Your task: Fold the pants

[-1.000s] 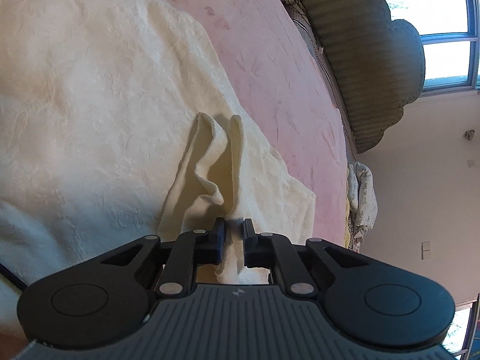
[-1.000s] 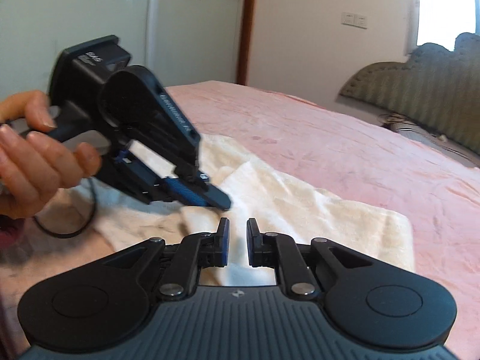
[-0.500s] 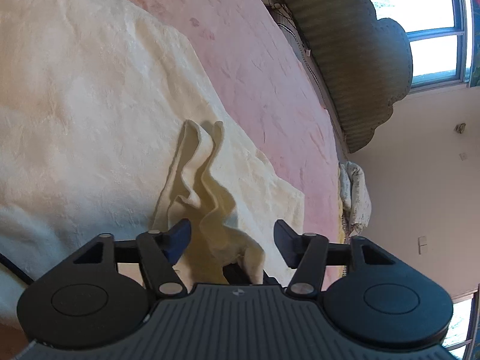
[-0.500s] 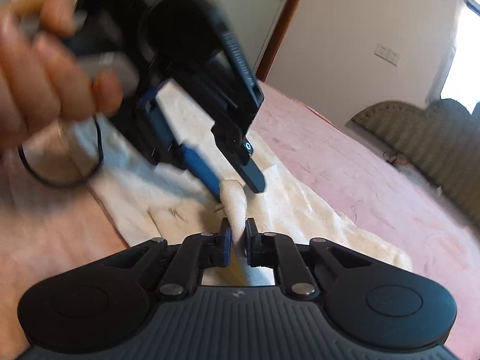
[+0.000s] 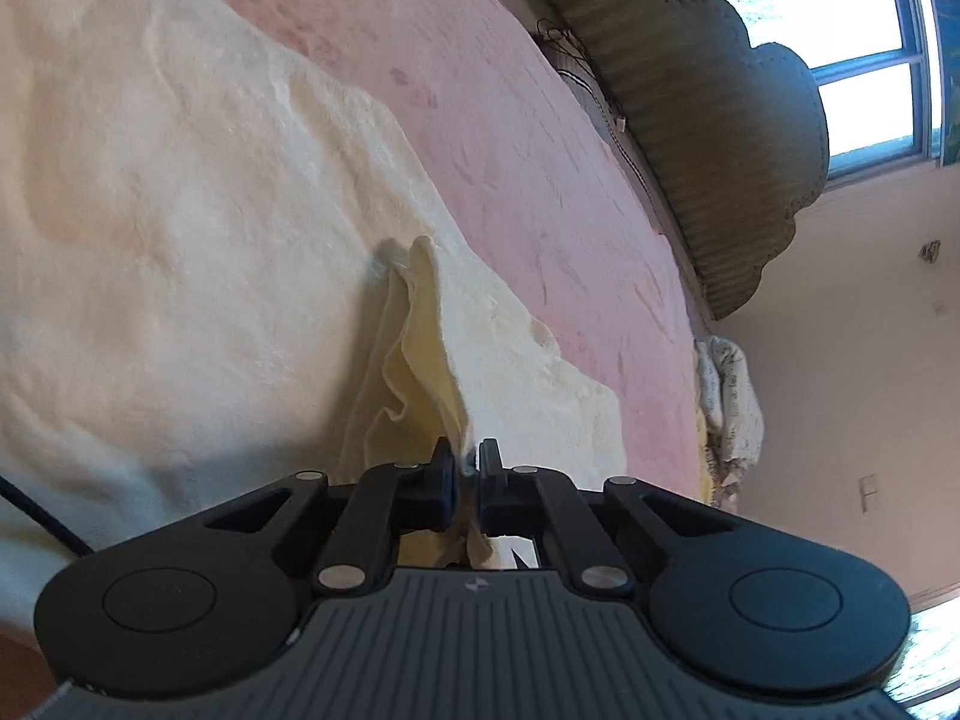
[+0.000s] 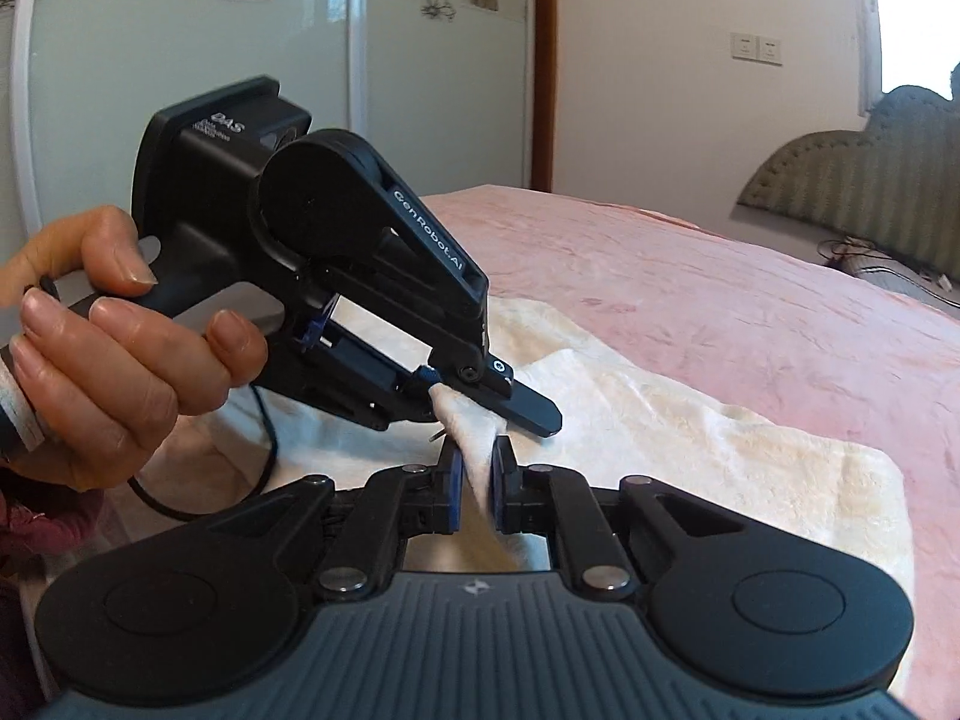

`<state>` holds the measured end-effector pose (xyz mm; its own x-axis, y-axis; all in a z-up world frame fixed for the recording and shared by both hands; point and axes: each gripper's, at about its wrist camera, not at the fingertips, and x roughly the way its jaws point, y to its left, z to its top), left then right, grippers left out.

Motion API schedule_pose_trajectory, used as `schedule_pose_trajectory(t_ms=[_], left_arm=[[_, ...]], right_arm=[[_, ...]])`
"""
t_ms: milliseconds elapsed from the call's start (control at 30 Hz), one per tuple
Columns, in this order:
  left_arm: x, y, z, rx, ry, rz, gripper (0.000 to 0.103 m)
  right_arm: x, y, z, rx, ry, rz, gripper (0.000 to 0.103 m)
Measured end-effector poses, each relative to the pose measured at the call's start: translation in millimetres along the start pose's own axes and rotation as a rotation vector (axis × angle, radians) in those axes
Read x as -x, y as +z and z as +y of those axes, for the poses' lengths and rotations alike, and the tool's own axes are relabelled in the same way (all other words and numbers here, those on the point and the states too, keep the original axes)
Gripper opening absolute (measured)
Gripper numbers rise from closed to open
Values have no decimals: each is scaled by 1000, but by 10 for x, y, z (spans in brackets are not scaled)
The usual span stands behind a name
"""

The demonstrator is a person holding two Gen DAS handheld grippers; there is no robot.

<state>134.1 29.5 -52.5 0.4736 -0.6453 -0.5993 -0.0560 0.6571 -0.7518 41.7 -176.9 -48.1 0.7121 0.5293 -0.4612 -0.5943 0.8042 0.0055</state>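
Observation:
Cream fleece pants lie spread on a pink bed. My left gripper is shut on a raised fold of the pants, pulled up off the rest of the cloth. In the right wrist view the pants stretch to the right, and my right gripper is shut on the same pinched corner of cloth. The left gripper shows there too, held by a hand, its fingers closed on the cloth just above my right fingertips.
The pink bedspread extends beyond the pants to a green padded headboard. A window and crumpled bedding sit beyond. In the right wrist view a floral wardrobe stands behind; a black cable trails from the left gripper.
The left gripper opened half a second ago and has shut again on the fold. The right gripper closed on the same corner and both now hold it up.

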Motion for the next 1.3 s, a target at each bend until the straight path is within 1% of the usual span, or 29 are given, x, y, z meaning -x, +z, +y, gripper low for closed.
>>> schedule_pose_trajectory(t_ms=[33, 100, 133, 167, 200, 233, 300, 333, 367, 400, 467, 500, 533, 567, 600, 633, 667, 700, 767, 800, 833, 900, 967, 1000, 1067, 1100, 1133, 1233, 1300], left_arm=[[-19, -5, 11, -13, 23, 9, 9], [-121, -17, 101, 15, 45, 50, 9], [-171, -34, 150, 24, 45, 70, 8], [-179, -51, 165, 29, 40, 67, 8], [-167, -55, 151, 18, 42, 60, 8], [-152, -55, 118, -9, 56, 52, 9], [-131, -67, 63, -44, 76, 34, 9], [-126, -80, 53, -56, 82, 29, 9], [-125, -94, 41, -69, 89, 24, 9], [-119, -117, 20, -87, 97, 17, 9], [-116, -161, -37, -120, 113, 4, 10], [-113, -170, -59, -135, 123, 5, 10], [-114, -185, -93, -151, 134, 1, 10], [-102, -193, -117, -172, 143, -3, 10], [-87, -200, -152, -197, 157, -7, 11], [-64, -210, -201, -222, 177, -16, 17], [-31, -213, -239, -240, 188, -26, 18], [5, -211, -276, -257, 202, -42, 18], [83, -190, -377, -304, 241, -97, 18], [104, -163, -423, -324, 258, -119, 19], [107, -135, -472, -341, 263, -129, 20], [61, -80, -587, -378, 247, -133, 23], [-80, -50, -720, -459, 260, -118, 41], [-177, -58, -775, -506, 293, -115, 44], [-368, -91, -809, -573, 405, -135, 44], [-431, -109, -811, -590, 448, -144, 44], [-471, -131, -800, -599, 472, -147, 44], [-467, -172, -781, -605, 475, -150, 44], [-453, -198, -781, -625, 497, -163, 45]], right_arm=[[-27, -8, 27, 12, 3, 8, 10], [-125, -51, 54, 30, -8, 61, 11], [-167, -75, 52, 30, -1, 102, 13], [-159, -89, 45, 32, 3, 126, 16], [-90, -82, 30, 35, 17, 126, 19], [13, -64, -5, 26, 49, 108, 21], [258, -5, -174, -64, 115, 36, 21], [343, 8, -270, -113, 115, 2, 21], [393, 3, -363, -152, 95, -19, 22], [396, -32, -431, -181, 47, -15, 22], [256, -134, -520, -205, -43, 75, 22], [159, -204, -522, -201, -60, 135, 21], [100, -258, -494, -188, -68, 160, 21], [105, -272, -439, -172, -85, 144, 22], [115, -244, -396, -163, -91, 136, 22], [130, -210, -351, -157, -89, 117, 23], [141, -179, -319, -153, -80, 94, 24], [130, -146, -293, -150, -58, 85, 29], [41, -143, -233, -122, -34, 114, 31], [1, -189, -173, -100, -45, 128, 31], [-9, -204, -147, -90, -55, 123, 31], [-20, -242, -184, -101, -51, 118, 31], [0, -246, -223, -126, -42, 118, 31], [-2, -247, -218, -134, -41, 118, 31], [1, -254, -207, -132, -45, 116, 31], [-26, -239, -250, -130, -46, 117, 31], [-17, -228, -250, -131, -51, 115, 31], [77, -176, -208, -121, -75, 79, 32], [112, -141, -200, -105, -80, 83, 32]])
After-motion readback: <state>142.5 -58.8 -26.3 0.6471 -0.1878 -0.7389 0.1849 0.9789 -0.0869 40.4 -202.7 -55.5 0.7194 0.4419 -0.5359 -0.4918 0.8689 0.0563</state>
